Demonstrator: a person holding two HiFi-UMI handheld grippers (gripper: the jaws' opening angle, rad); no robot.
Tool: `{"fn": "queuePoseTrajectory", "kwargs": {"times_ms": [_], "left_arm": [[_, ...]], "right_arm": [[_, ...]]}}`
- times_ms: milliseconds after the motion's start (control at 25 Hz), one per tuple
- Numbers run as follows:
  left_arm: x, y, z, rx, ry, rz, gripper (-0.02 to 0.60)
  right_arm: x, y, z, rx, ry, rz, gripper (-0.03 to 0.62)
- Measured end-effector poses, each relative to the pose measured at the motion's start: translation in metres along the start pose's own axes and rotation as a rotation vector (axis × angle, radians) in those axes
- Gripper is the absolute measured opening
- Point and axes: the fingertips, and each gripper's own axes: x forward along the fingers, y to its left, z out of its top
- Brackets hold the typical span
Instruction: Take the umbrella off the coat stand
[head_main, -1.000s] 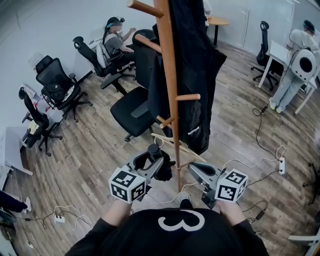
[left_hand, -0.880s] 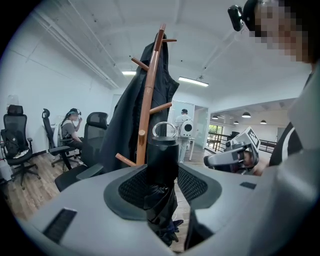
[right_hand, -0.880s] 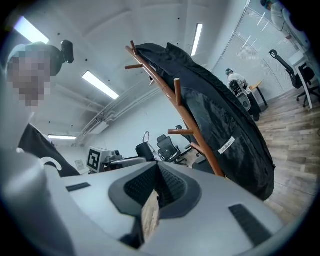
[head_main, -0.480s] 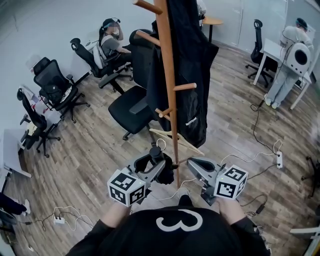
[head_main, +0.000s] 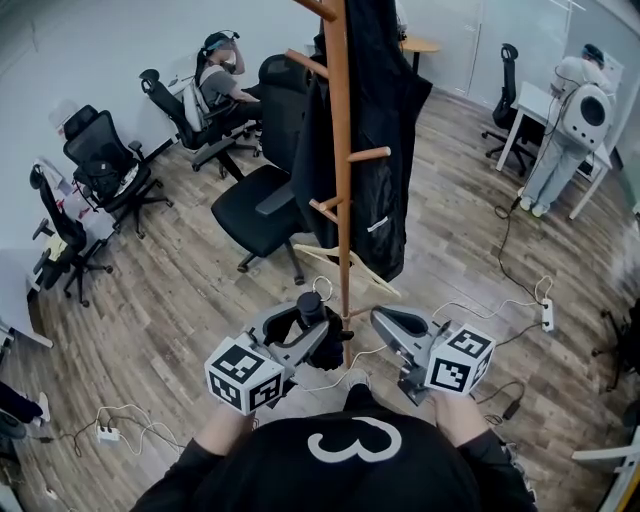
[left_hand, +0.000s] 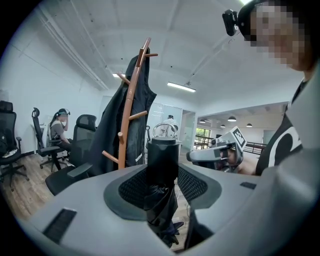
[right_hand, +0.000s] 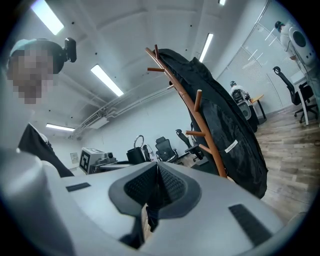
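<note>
In the head view, my left tool (head_main: 312, 338) holds the folded black fabric umbrella (head_main: 313, 310) low down, just left of the orange-brown wooden coat stand (head_main: 341, 180) and clear of its pegs.

In the left gripper view, the pads pinch where the stiff cylindrical handle meets the soft canopy. I judge it light and the cloth slippery, so the handle is the place to grip.

In the right gripper view, my right tool (right_hand: 156, 187) is pressed together on nothing, near the stand.
</note>
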Motion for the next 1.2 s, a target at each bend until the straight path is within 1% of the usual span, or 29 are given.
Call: {"fn": "queuePoseTrajectory", "kwargs": {"times_ms": [280,400,560,720,960,1200], "left_arm": [[-0.02,-0.021,0.0,-0.008,-0.029,-0.009,0.195],[-0.026,-0.028,0.001,-0.015,-0.04,-0.013,0.195],[-0.033,-0.037,0.005,-0.029,-0.062,-0.012,0.195],[-0.034,-0.053,0.012,-0.017,-0.078,0.004,0.195],[-0.032,-0.078,0.021,-0.035,-0.095,0.043,0.195],[-0.028,-0.111,0.024,-0.041,-0.113,0.057,0.195]], "right_arm": [[-0.013,0.019,-0.009,0.0,0.01,-0.001,0.026],[-0.016,0.024,-0.01,0.008,0.012,0.01,0.026],[-0.02,0.033,-0.009,-0.009,0.016,0.03,0.026],[-0.032,0.036,-0.004,-0.033,0.025,0.049,0.026],[-0.055,0.043,0.007,-0.046,0.037,0.092,0.025],[-0.085,0.049,0.003,-0.056,0.053,0.124,0.025]]}}
